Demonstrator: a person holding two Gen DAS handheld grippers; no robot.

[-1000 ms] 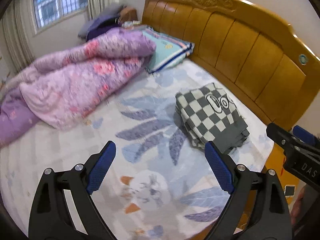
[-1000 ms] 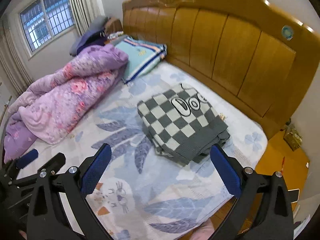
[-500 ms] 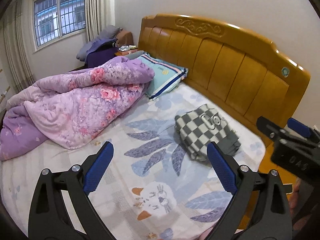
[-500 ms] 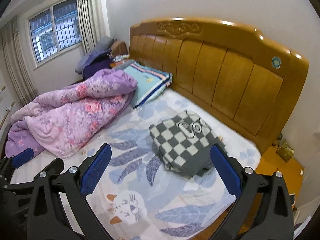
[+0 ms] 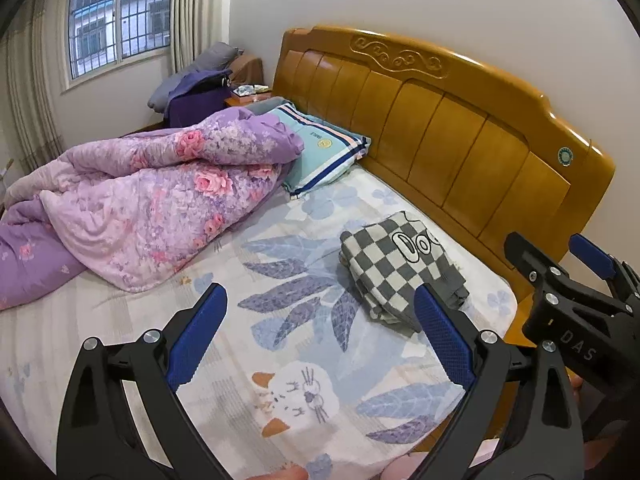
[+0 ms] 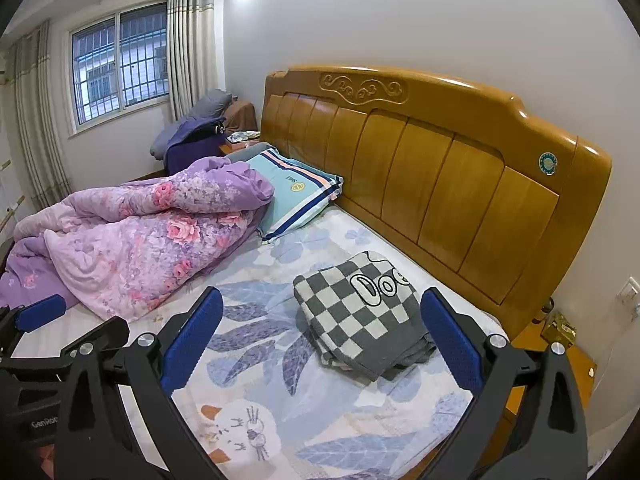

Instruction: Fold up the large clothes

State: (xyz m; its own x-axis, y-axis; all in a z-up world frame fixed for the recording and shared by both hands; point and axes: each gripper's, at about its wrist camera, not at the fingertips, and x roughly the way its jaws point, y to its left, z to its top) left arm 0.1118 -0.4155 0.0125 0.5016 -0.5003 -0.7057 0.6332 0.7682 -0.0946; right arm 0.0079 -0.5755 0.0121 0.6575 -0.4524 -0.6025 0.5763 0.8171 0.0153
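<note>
Two grippers, mine, both held apart and empty: left gripper [image 5: 320, 336], right gripper [image 6: 322, 338]. Folded checkered garment [image 6: 360, 316], lettering unclear, lies at frame centre-right on the leaf-print sheet [image 6: 256, 344]. Purple floral quilt [image 5: 152, 200] left; striped pillow [image 5: 324, 152]; wooden headboard [image 6: 440, 184]. "DAS" reads on the right gripper's body.

Soft daylight from the window [image 6: 120, 60] lights both sharp views evenly, with glare on the headboard [image 6: 440, 184] and fisheye bending at dark edges.

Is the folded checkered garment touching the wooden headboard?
Apart. In the right wrist view, a strip of bedsheet shows between the checkered garment and the headboard.
</note>
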